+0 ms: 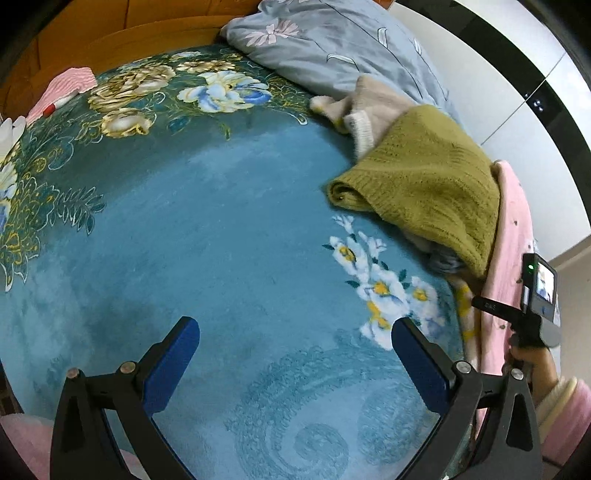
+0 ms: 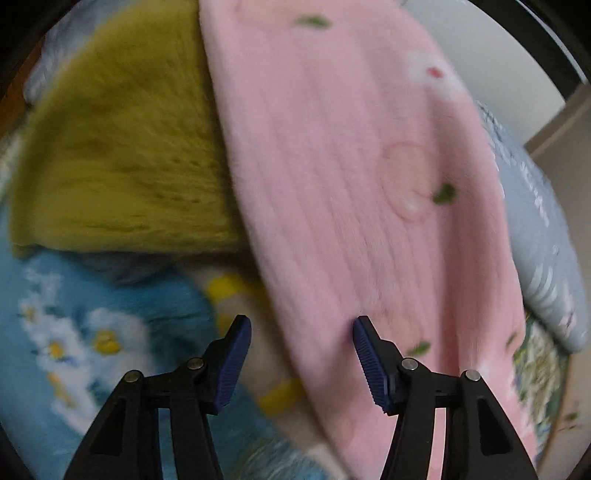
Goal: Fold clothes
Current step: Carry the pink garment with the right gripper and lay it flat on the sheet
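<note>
An olive knitted sweater [image 1: 424, 177] [image 2: 122, 158] lies folded at the right of the bed, on top of a cream garment [image 1: 373, 107]. Beside it lies a pink fleece garment [image 1: 513, 229] [image 2: 369, 184] with small green and white marks. My left gripper [image 1: 293, 332] hangs open over bare blue blanket, nothing between its fingers. My right gripper [image 2: 301, 328] is open above the pink garment's left edge, its right fingertip [image 2: 364, 332] over the fleece; the picture is blurred. A cream cloth with yellow stripes [image 2: 255, 347] shows beneath it.
A blue floral blanket [image 1: 207, 229] [image 2: 110, 332] covers the bed. A grey-blue flowered pillow [image 1: 332, 48] [image 2: 546, 258] lies at the far side. A pink striped cloth [image 1: 62, 88] sits far left by the wooden headboard [image 1: 110, 33]. A hand [image 1: 532, 360] holds the other gripper's camera unit [image 1: 539, 284].
</note>
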Tool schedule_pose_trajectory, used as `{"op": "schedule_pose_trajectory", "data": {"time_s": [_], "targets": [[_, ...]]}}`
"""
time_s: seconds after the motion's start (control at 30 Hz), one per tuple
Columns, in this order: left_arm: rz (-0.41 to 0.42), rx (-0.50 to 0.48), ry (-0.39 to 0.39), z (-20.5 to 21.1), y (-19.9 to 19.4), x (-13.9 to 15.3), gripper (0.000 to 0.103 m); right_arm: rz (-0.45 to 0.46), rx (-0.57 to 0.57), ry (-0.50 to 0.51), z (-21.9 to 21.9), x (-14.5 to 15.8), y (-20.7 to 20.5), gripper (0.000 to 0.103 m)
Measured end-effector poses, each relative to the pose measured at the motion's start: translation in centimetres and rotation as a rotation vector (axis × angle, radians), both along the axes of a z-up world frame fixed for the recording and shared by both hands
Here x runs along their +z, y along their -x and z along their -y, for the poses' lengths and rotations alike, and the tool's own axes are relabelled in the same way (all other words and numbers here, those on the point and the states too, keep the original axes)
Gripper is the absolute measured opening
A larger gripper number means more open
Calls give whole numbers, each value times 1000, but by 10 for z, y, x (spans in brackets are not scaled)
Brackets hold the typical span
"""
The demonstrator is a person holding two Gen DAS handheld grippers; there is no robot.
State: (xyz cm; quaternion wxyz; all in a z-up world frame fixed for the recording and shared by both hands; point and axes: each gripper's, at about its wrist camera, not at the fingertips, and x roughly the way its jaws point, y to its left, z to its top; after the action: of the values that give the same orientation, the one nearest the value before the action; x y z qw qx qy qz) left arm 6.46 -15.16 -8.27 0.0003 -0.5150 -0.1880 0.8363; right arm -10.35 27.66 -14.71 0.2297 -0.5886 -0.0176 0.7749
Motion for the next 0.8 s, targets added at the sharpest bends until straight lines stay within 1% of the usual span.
{"op": "schedule_pose_trajectory", "data": {"time_s": [0.1, 0.17, 0.2, 0.23, 0.3, 0.33, 0.4, 0.53, 0.6, 0.67, 0.73, 0.8], "targets": [[16, -13, 10, -4, 3, -5, 103, 5, -21, -45, -6, -3, 5, 59], [32, -27, 17, -8, 6, -9, 103, -2, -46, -61, -13, -2, 3, 50], [39, -35, 20, -11, 7, -11, 103, -3, -60, -64, -17, 0, 1, 36], [45, -43, 22, -13, 8, -13, 103, -8, -71, -61, -20, 2, -2, 25], [50, -54, 26, -15, 9, -14, 103, -44, -91, -36, -25, 12, -12, 14], [52, -56, 25, -16, 9, -15, 103, -66, -99, -20, -27, 18, -17, 12], [51, -55, 14, -14, 9, -15, 103, -116, -101, 17, -26, 31, -29, 10], [38, -37, -21, -8, 7, -12, 103, -246, -28, 128, -2, 68, -54, 10], [32, -28, -36, -5, 6, -10, 103, -295, 47, 179, 19, 85, -60, 10], [21, -20, -57, -2, 4, -7, 103, -347, 145, 278, 47, 99, -73, 9], [9, -11, -78, 2, 2, -3, 103, -382, 221, 363, 69, 109, -90, 8], [1, -3, -100, 6, -1, 0, 103, -396, 283, 432, 89, 115, -105, 8]]}}
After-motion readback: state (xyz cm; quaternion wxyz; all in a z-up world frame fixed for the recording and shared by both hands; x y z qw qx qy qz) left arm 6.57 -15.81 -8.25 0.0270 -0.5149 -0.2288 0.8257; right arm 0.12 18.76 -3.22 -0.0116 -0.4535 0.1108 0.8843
